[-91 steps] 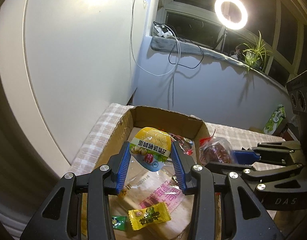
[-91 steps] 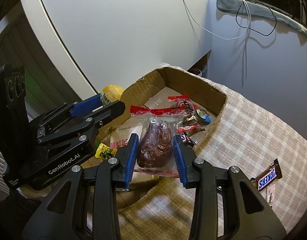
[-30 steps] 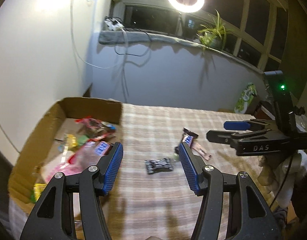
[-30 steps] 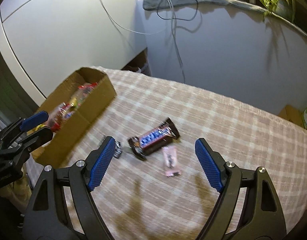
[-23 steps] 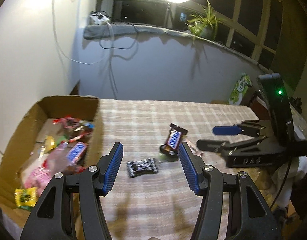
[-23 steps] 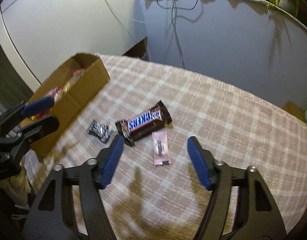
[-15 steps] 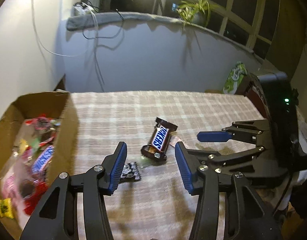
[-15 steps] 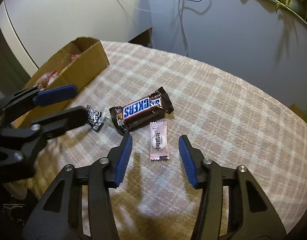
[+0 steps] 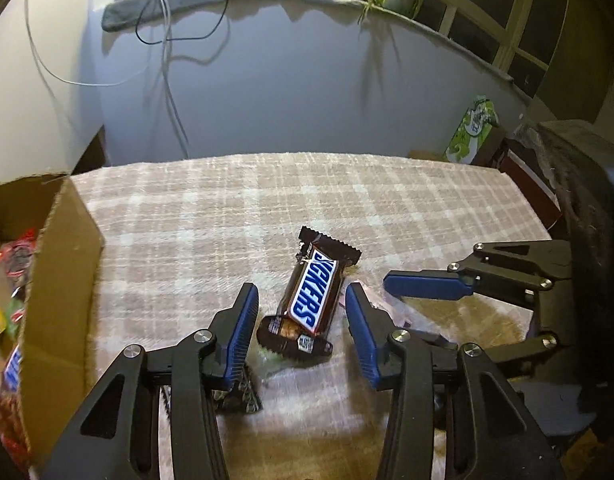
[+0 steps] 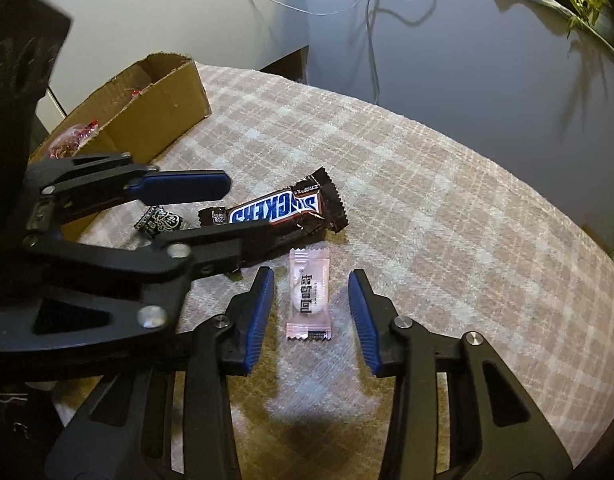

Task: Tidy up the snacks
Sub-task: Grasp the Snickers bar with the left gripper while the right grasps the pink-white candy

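Observation:
A brown Snickers bar lies on the checked tablecloth. My left gripper is open, its blue fingers on either side of the bar's near end, not touching it. The bar also shows in the right wrist view. My right gripper is open around a small pink candy packet lying flat. A small black wrapped candy lies left of the bar, partly under my left finger. The cardboard box of snacks stands at the left.
The box holds several snack packs. A green carton stands beyond the table's far right edge. A grey wall with hanging cables runs behind the table. The two grippers are close side by side.
Both grippers let go of their snacks at the box, swung right over the table and came down. The left now straddles the Snickers bar, the right the pink packet, jaws narrowed.

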`<state>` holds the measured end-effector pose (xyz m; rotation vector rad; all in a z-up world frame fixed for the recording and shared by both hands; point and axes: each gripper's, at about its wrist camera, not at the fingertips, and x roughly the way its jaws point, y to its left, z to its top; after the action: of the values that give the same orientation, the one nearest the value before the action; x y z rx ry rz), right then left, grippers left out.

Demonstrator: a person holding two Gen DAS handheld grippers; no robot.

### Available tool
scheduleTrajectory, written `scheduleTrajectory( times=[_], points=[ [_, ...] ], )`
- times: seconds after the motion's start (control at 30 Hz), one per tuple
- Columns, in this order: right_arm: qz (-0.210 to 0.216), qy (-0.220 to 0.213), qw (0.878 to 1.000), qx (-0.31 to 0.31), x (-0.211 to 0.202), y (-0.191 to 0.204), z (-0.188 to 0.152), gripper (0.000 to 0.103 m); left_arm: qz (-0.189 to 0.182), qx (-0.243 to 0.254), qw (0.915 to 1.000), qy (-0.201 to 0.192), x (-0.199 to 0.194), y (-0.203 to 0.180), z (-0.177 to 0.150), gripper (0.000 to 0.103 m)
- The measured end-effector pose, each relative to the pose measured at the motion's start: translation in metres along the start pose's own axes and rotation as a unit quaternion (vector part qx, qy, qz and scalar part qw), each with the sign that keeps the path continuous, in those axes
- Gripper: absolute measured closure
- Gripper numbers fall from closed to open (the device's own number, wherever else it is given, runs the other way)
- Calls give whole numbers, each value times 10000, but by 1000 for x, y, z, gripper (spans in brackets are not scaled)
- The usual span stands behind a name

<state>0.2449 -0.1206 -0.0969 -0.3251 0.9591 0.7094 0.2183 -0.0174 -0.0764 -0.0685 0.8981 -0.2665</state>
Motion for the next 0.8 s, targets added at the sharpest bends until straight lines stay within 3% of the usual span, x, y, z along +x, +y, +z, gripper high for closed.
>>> scheduleTrajectory(
  times=[0.07, 0.3, 0.8],
  points=[
    [-58, -2, 9999, -95, 1, 2, 0, 63, -29, 27, 10000, 61, 5, -2, 2, 61],
    [-246, 5, 9992, -307, 0, 2, -2, 81, -112, 9, 9996, 246, 20, -1, 4, 75],
    [-267, -195, 9994, -114, -17, 0, -8, 83, -87, -170, 9998, 4, -1, 3, 1, 75]
  ],
)
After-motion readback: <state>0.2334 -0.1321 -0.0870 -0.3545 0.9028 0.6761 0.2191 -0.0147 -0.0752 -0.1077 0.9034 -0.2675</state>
